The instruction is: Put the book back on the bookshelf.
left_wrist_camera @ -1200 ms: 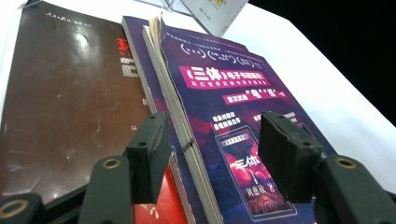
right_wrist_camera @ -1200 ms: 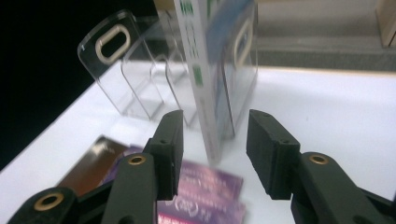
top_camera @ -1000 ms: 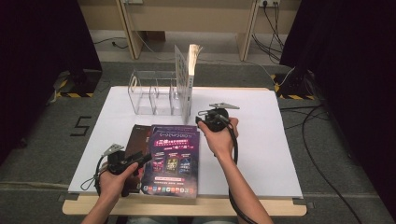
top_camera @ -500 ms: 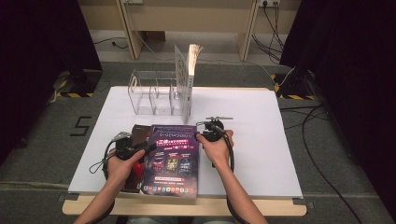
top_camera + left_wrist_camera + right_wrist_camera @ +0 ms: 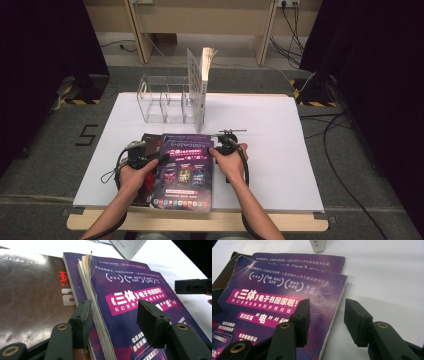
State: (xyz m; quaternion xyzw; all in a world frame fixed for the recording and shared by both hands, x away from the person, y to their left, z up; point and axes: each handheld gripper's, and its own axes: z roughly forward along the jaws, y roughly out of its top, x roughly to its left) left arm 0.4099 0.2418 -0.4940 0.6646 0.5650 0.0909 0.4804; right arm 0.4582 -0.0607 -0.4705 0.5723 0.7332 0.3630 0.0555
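A white-topped table (image 5: 280, 150) is standing in a dim room with dark curtains at both sides, and a clear acrylic rack (image 5: 167, 100) is sitting toward its far edge with one book (image 5: 204, 82) standing upright at its right end. Near the front edge a small stack of books is lying flat: a purple paperback (image 5: 186, 170) on top, a second purple book (image 5: 317, 261) peeking out beneath it, and a dark brown book (image 5: 30, 295) lying to the left. The left tool (image 5: 113, 318) is straddling the top paperback's left edge, jaws standing apart, not pressing on it. The right tool (image 5: 327, 315) is straddling the right edge, jaws likewise apart with the cover's edge between them, gripping nothing.
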